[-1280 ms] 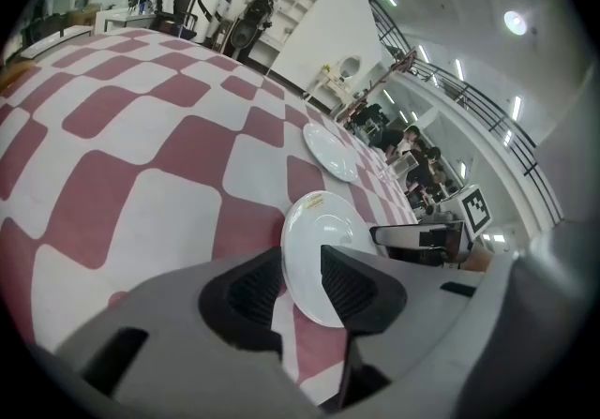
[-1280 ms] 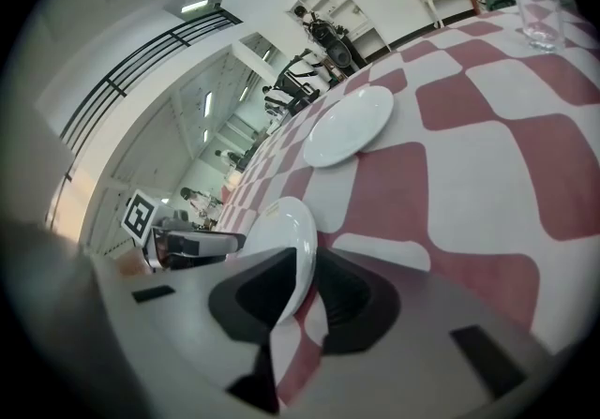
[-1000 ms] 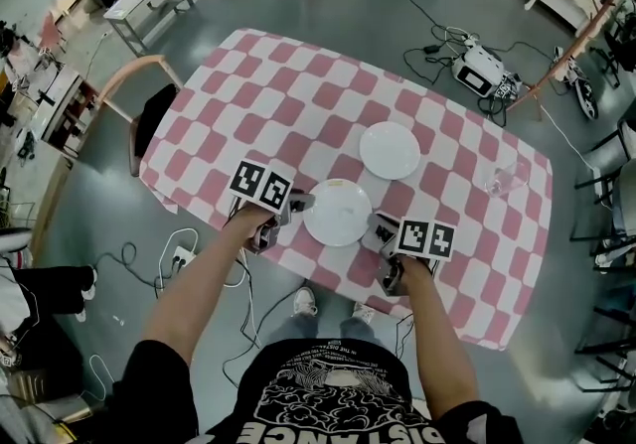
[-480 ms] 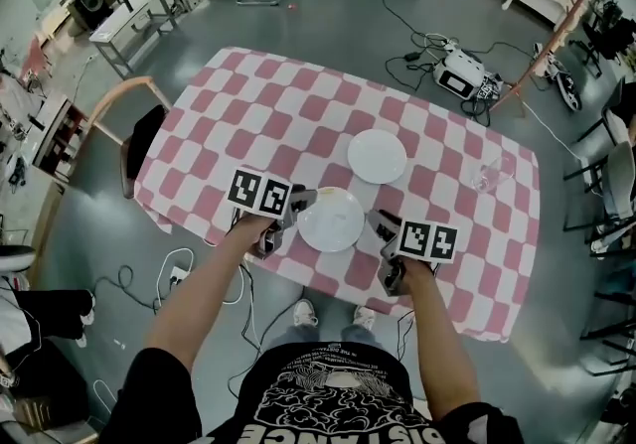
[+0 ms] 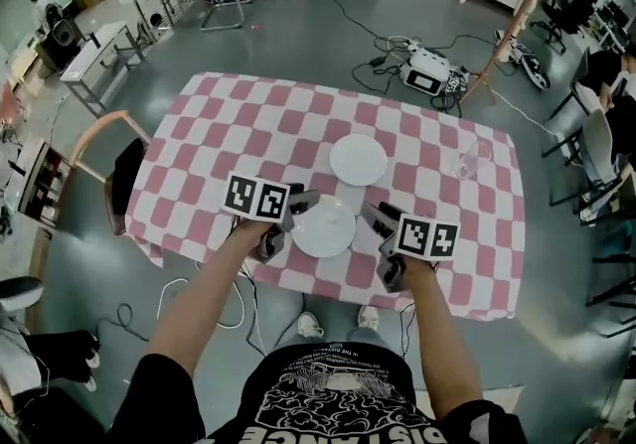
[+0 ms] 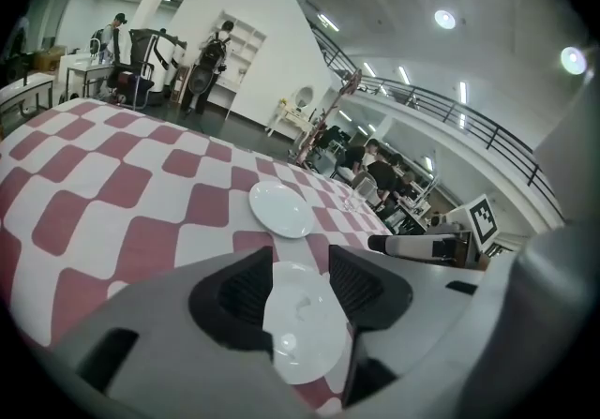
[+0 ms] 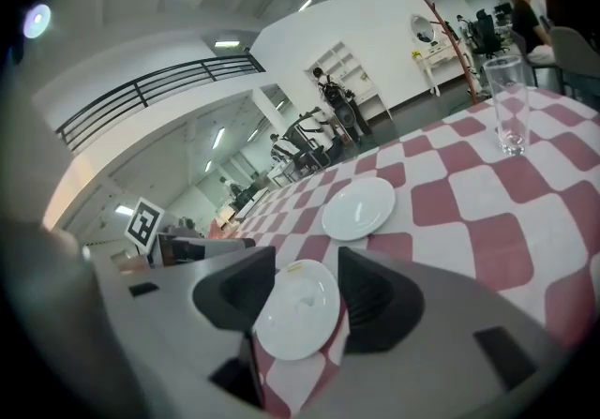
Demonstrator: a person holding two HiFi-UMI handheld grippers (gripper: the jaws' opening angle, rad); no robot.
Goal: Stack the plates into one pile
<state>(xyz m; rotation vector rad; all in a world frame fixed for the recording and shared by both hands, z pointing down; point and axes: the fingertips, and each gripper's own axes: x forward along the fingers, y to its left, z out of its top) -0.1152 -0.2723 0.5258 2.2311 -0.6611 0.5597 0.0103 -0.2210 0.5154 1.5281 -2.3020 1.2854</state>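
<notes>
Your tongs have just been opening. The left gripper (image 5: 301, 203) and the right gripper (image 5: 371, 218) stand with jaws apart at 9 and 3 o'clock of the near plate (image 5: 324, 227) and press on nothing. This plate lies flat, face up; being round, it has no long axis. The far plate (image 5: 359, 159) lies apart from it at 1 o'clock. I judge the stacking is not yet done. Next you should grip the near plate's rim and carry it over the far plate.

The worktop (image 5: 199, 169) is covered by a pink-and-white checked cloth (image 5: 417, 129). One white plate (image 5: 324, 226) lies near the front edge. A second white plate (image 5: 359, 160) lies just beyond it, not touching. A clear glass (image 5: 471, 160) stands upright toward the right end.
</notes>
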